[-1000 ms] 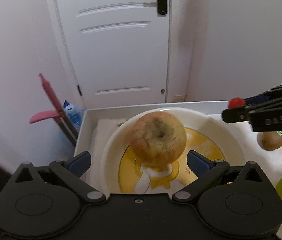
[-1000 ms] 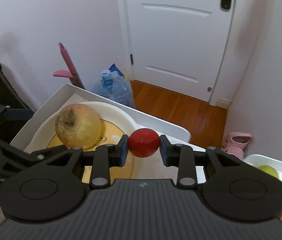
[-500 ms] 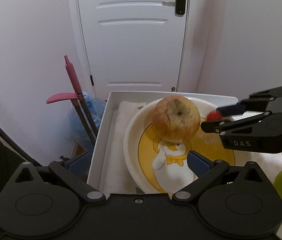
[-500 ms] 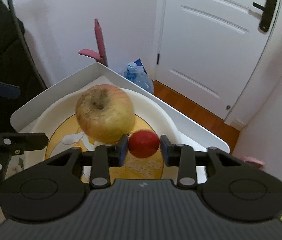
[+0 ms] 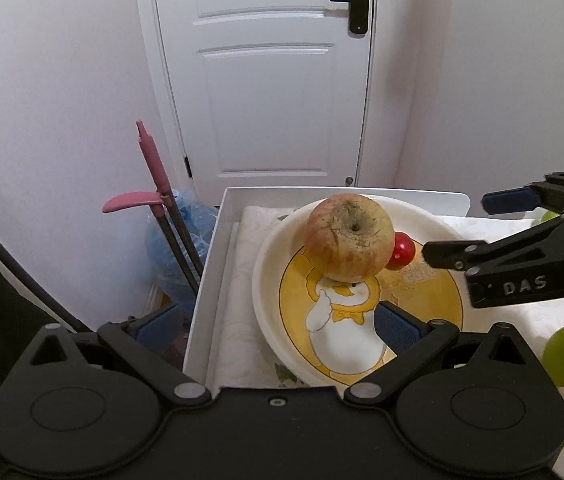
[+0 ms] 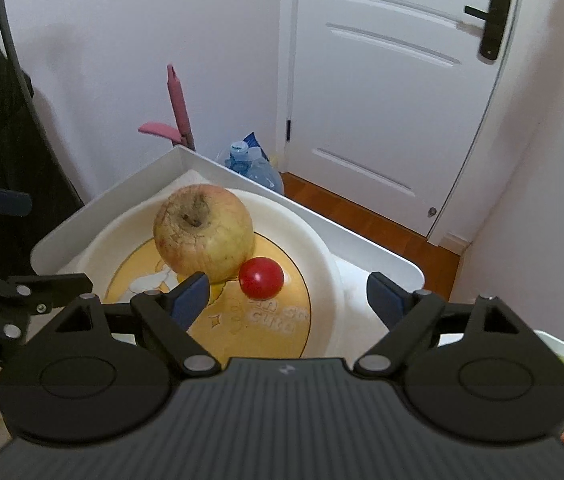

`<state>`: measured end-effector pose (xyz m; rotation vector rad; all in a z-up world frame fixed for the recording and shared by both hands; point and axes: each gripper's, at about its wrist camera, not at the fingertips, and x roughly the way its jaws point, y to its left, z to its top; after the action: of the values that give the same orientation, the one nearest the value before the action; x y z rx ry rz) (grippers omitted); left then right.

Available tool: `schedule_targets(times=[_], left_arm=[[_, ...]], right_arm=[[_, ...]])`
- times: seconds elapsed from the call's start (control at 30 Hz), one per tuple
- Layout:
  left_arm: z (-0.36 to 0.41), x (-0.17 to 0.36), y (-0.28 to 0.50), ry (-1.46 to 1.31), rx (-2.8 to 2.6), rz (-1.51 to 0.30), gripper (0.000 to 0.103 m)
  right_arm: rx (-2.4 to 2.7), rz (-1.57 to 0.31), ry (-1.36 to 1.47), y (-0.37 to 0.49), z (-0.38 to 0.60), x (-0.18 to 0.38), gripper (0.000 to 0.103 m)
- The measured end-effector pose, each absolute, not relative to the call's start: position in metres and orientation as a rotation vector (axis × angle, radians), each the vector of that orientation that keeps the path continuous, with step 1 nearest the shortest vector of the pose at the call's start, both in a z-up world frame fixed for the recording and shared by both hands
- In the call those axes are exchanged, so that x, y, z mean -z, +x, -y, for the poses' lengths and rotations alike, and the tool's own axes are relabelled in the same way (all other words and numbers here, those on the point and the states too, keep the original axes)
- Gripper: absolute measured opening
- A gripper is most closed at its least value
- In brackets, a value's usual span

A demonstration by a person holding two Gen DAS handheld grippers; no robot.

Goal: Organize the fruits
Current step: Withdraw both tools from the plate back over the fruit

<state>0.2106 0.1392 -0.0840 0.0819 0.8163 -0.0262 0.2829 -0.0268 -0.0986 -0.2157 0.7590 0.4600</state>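
The white tray point(image 5: 218, 248) is carrying the duck-print plate point(image 6: 322, 268), which is collecting the fruit: the apple point(image 6: 204, 236) is sitting mid-plate, the small red fruit point(image 6: 261, 277) touching it. Both the right gripper point(image 6: 282, 294) and left gripper point(image 5: 278, 322) are gaping wide, holding nothing.

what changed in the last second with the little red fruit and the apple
The right gripper opened and let go of the small red fruit, which now lies in the plate against the apple. A second ago it was clamped between the fingers, off to the side of the plate. The left gripper stayed open and the apple stayed in the plate.
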Motion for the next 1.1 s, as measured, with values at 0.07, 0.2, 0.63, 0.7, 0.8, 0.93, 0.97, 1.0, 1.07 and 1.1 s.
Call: schedule_targets(times=[0.07, 0.2, 0.63, 0.7, 0.8, 0.93, 0.97, 1.0, 1.07, 1.1], left_arm=[[-0.138, 0.078, 0.206, 0.084, 0.021, -0.808, 0.103], [-0.137, 0.065, 0.195, 0.073, 0.027, -0.781, 0.103], [-0.104, 0.015, 0.142, 0.081, 0.067, -0.671, 0.103], [-0.093, 0.01, 0.132, 0.088, 0.062, -0.655, 0.103], [-0.079, 0.006, 0.118, 0.083, 0.052, -0.649, 0.103], [-0.057, 0.005, 0.099, 0.06, 0.052, -0.647, 0.103], [-0.05, 0.006, 0.095, 0.059, 0.051, -0.647, 0.103], [-0.044, 0.007, 0.091, 0.059, 0.052, -0.648, 0.103], [-0.029, 0.01, 0.084, 0.06, 0.05, -0.653, 0.103], [-0.022, 0.013, 0.08, 0.059, 0.051, -0.655, 0.103]], right_arm=[[-0.441, -0.757, -0.204, 0.276, 0.03, 0.089, 0.101], [-0.401, -0.75, -0.17, 0.259, 0.04, 0.068, 0.101], [-0.262, -0.711, -0.06, 0.173, 0.111, 0.013, 0.101], [-0.246, -0.703, -0.06, 0.158, 0.127, 0.009, 0.101], [-0.228, -0.699, -0.065, 0.138, 0.153, 0.008, 0.101], [-0.216, -0.701, -0.072, 0.119, 0.183, 0.013, 0.101], [-0.214, -0.706, -0.071, 0.116, 0.19, 0.015, 0.101], [-0.215, -0.712, -0.069, 0.113, 0.198, 0.018, 0.101], [-0.215, -0.717, -0.067, 0.108, 0.215, 0.023, 0.101], [-0.215, -0.718, -0.068, 0.105, 0.222, 0.026, 0.101]])
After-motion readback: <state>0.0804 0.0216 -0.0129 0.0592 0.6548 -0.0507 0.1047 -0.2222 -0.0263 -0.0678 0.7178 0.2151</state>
